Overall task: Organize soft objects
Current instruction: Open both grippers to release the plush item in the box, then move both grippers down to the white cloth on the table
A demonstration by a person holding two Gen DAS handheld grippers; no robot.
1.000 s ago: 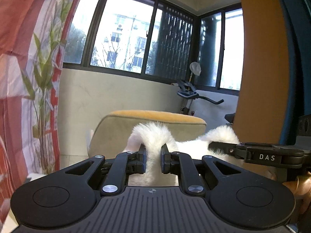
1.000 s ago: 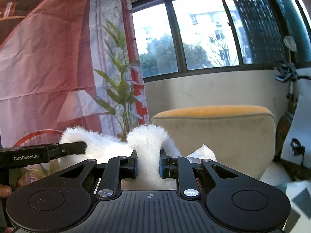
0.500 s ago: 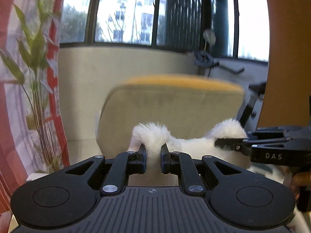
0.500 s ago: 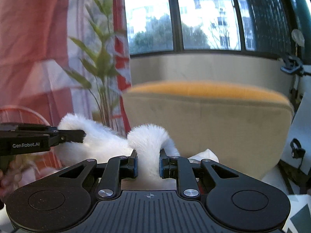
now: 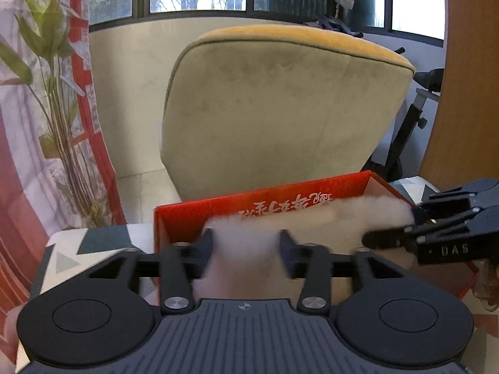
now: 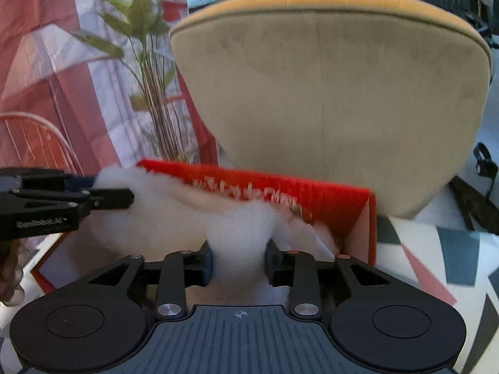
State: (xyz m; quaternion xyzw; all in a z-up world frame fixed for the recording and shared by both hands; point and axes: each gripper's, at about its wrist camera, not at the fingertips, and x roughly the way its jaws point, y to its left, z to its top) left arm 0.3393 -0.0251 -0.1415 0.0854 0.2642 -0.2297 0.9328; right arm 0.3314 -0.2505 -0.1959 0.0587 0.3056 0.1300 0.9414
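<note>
Centre of both frames: white fluffy cloth (image 5: 243,243), held over red box (image 5: 187,215). Left gripper (image 5: 246,246) and right gripper (image 6: 238,258) jaws parted, fur between them. Step, likely: release into box. Next: withdraw both clear of fur.

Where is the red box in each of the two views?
Left wrist: the red box lies centre to right, behind the left gripper, in front of the chair.
Right wrist: the box lies centre to right, behind the right gripper and the white fur.
Shared landmark: the beige chair with its orange top stands behind the box in both.
</note>
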